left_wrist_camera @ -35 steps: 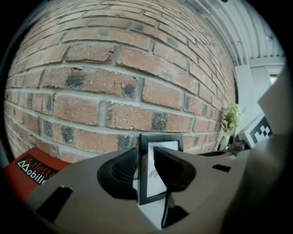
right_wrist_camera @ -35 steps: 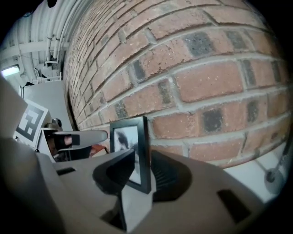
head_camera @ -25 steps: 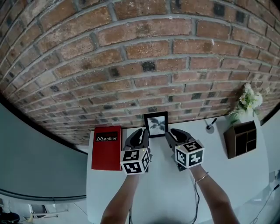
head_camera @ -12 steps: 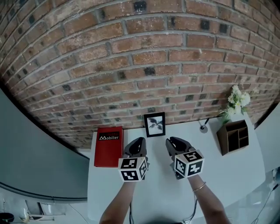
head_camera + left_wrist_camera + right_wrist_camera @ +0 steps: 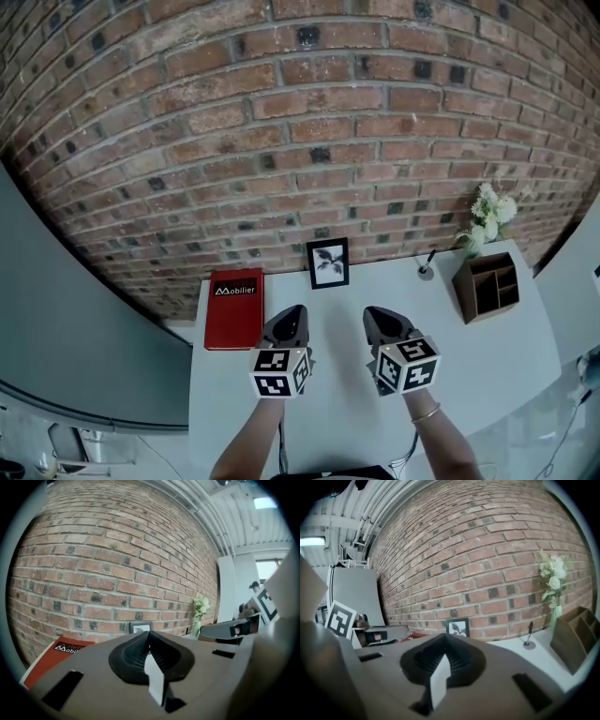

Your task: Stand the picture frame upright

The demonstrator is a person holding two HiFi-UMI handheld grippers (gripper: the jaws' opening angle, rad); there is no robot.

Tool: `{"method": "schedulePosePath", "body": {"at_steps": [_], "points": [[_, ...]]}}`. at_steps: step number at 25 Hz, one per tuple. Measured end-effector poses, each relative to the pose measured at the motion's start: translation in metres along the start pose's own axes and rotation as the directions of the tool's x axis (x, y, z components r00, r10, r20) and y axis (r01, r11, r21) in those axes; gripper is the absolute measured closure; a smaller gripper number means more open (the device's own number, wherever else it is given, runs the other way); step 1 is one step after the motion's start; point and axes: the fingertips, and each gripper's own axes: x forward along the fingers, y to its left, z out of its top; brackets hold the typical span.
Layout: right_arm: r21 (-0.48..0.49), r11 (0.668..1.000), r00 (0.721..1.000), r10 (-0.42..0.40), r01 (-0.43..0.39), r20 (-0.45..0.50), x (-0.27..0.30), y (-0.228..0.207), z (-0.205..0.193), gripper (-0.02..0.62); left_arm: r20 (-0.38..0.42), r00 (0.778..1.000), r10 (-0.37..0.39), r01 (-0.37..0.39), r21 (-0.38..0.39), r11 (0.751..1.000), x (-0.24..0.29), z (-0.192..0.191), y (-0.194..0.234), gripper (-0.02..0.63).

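The table (image 5: 487, 361) meets a brick wall (image 5: 281, 141) at its far edge. Over its near middle I hold my left gripper (image 5: 292, 316) and right gripper (image 5: 376, 319), jaws clenched on nothing. The picture frame (image 5: 328, 262) stands upright by the wall, beyond and between them, well apart.

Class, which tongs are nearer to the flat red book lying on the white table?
Left. The left tongs are shut and empty, close beside the flat red book. The right tongs, also shut, lie beyond them, farther from it.
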Motion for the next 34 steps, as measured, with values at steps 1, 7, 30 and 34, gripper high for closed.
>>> {"method": "schedulePosePath", "body": {"at_steps": [1, 7, 30, 34], "points": [[-0.002, 1.0, 1.0, -0.004, 0.004, 0.0, -0.004, 0.002, -0.002, 0.591, 0.002, 1.0, -0.002, 0.002, -0.001, 1.0, -0.004, 0.0, -0.001, 0.609], [-0.001, 1.0, 1.0, -0.023, 0.023, -0.003, -0.026, 0.009, -0.01, 0.592, 0.004, 1.0, -0.011, 0.011, -0.005, 1.0, -0.024, -0.003, -0.005, 0.611], [-0.035, 0.998, 0.998, -0.057, 0.056, -0.03, -0.035, 0.015, -0.021, 0.594, -0.024, 1.0, -0.005, 0.005, -0.018, 1.0, -0.039, -0.014, -0.003, 0.611], [-0.044, 0.998, 0.998, -0.048, 0.046, -0.038, -0.031, 0.013, -0.02, 0.594, -0.023, 1.0, 0.003, -0.004, -0.026, 1.0, -0.033, -0.013, -0.003, 0.611]]}}
